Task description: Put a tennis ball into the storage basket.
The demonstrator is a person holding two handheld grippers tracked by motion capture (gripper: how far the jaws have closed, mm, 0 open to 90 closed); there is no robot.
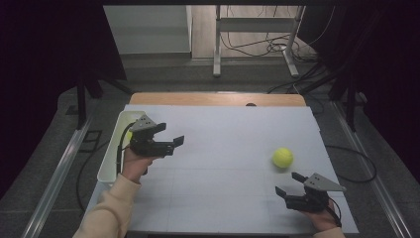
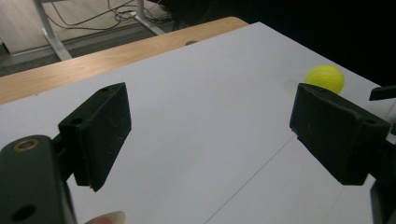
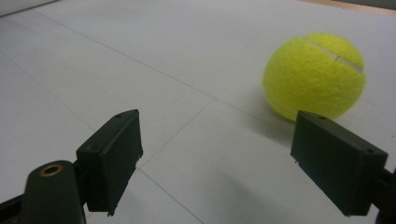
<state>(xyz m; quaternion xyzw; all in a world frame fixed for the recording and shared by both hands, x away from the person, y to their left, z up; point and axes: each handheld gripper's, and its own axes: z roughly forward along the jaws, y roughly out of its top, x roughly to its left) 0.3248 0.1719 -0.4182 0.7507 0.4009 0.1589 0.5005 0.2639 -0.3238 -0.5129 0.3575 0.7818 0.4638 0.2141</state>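
Note:
A yellow tennis ball [image 1: 283,157] rests on the white table sheet [image 1: 223,148] at the right. My right gripper [image 1: 289,183] hovers just in front of the ball, open and empty; in the right gripper view the ball [image 3: 314,75] lies beyond the right jaw, untouched. My left gripper [image 1: 170,135] is held above the sheet's left side, next to a white tray [image 1: 111,153], and points to the right. Its jaws stand wide apart with nothing between them. In the left gripper view [image 2: 210,135] the ball [image 2: 325,78] sits far off at the upper right.
The long white tray lies along the table's left edge, and something yellow [image 1: 129,135] shows in it behind my left gripper. A wooden strip [image 1: 218,99] runs along the table's far edge. Beyond it, cables and metal frame legs [image 1: 217,44] stand on the floor.

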